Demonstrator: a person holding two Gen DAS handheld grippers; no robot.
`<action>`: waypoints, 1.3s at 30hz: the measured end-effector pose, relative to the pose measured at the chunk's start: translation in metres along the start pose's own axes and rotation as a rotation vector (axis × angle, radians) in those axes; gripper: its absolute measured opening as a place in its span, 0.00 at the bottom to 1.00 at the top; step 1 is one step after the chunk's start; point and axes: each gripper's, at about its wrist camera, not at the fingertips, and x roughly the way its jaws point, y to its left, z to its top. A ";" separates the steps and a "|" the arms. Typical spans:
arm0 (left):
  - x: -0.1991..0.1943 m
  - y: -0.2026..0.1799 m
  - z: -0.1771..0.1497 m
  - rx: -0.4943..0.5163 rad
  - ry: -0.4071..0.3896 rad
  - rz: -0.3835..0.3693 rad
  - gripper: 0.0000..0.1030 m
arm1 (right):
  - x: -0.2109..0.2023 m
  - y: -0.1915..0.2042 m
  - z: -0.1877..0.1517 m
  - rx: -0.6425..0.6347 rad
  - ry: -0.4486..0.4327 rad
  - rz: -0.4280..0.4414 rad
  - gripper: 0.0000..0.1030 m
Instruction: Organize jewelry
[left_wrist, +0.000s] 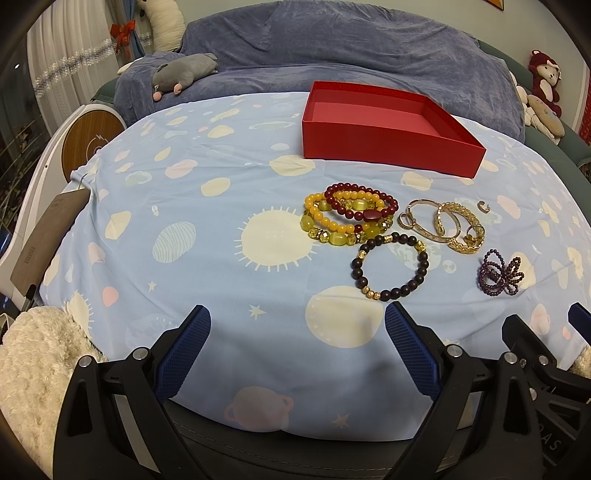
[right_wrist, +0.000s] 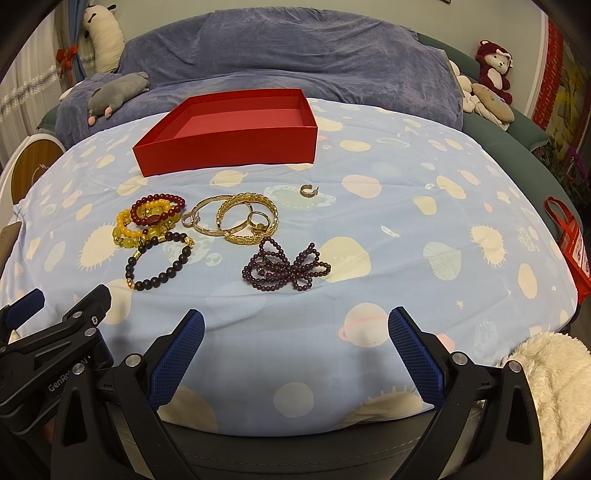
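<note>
Nothing is in the red box (right_wrist: 225, 144) yet, folks: its pink floor shows bare in both views, so by my reading this job is at the very start. The box sits on the space-print sheet (right_wrist: 406, 206), just beyond the jewelry.

All the pieces lie loose on the sheet between the box and the grippers. On the left, a heap of yellow and red bead bracelets (right_wrist: 149, 221), overlapping each other. Touching its near edge, the dark bracelet (right_wrist: 159, 262) with gold beads lies flat in an open ring. To the right, the gold bangles (right_wrist: 240, 219) are stacked and interlocked, with what look like small rings tangled in; exactly how many, I cannot tell. Nearer the right gripper, the purple bead strand (right_wrist: 286, 267) sprawls in loops. Alone, apart from the rest and closer to the box, sits a small gold earring (right_wrist: 307, 191).

The left gripper (left_wrist: 297, 347) hovers low over the sheet with its blue pads spread wide, grasping nothing. The right gripper (right_wrist: 295, 349) is the same: fingers released, empty, near the purple strand.

So every piece is left to move. I judge the tangled bangles and the tiny earring as the fiddly ones.
</note>
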 end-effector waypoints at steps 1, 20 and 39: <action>0.000 0.000 0.000 0.000 0.000 0.000 0.88 | 0.000 0.000 0.000 0.000 0.000 0.000 0.93; -0.004 0.007 0.007 -0.014 0.002 -0.027 0.90 | -0.004 -0.006 0.006 0.023 -0.002 0.020 0.93; 0.015 0.030 0.024 -0.079 0.050 -0.031 0.92 | 0.043 -0.012 0.040 0.067 0.111 0.071 0.72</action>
